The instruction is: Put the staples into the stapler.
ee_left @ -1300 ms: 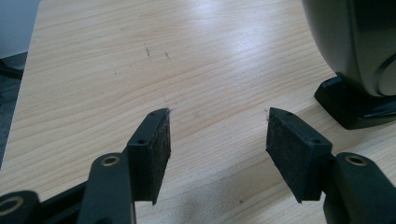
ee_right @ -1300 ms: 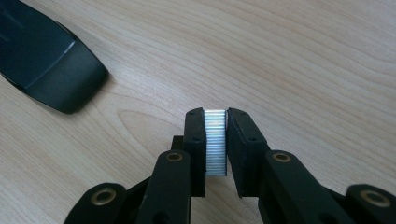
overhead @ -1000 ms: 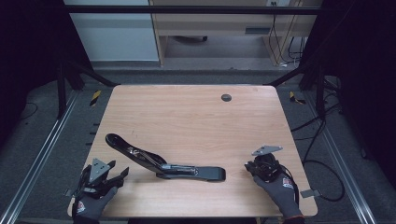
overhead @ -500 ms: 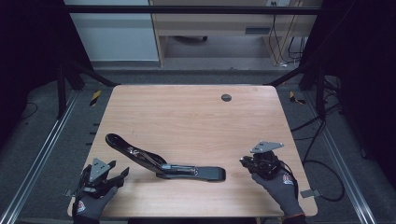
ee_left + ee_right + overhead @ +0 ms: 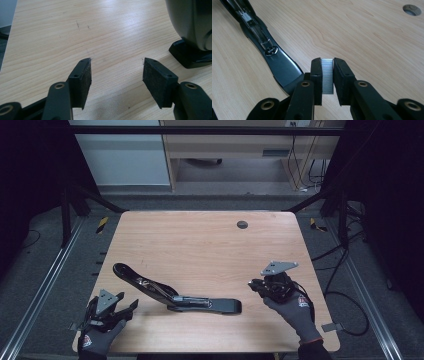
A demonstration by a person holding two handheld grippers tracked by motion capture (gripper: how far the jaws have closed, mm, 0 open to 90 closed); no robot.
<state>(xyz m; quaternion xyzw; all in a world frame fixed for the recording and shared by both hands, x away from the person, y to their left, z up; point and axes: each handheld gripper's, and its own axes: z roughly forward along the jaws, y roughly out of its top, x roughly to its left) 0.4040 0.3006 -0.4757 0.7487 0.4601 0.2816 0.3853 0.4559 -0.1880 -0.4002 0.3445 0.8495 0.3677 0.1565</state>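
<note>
The right gripper [image 5: 327, 75] pinches a strip of staples [image 5: 327, 76], the left gripper's [image 5: 116, 75] jaws gape empty; the brittle strip could snap or slip before reaching the opened stapler [image 5: 175, 295].

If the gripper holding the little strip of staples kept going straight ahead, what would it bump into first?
Probably the open stapler: the right gripper points toward it, though slightly beside it, so it might slide onto bare table.

Stapler [image 5: 175, 296]: lies opened out flat on the table [image 5: 200, 250], near its front edge, left of centre.
Left claw [image 5: 116, 306]: at the front left corner, just left of the stapler.
Right claw [image 5: 256, 286]: front right, right of the stapler, above the table.
Staple strip [image 5: 327, 75]: between the right claw's jaws.
Hole [image 5: 242, 224]: in the table, far side, right of centre.
</note>
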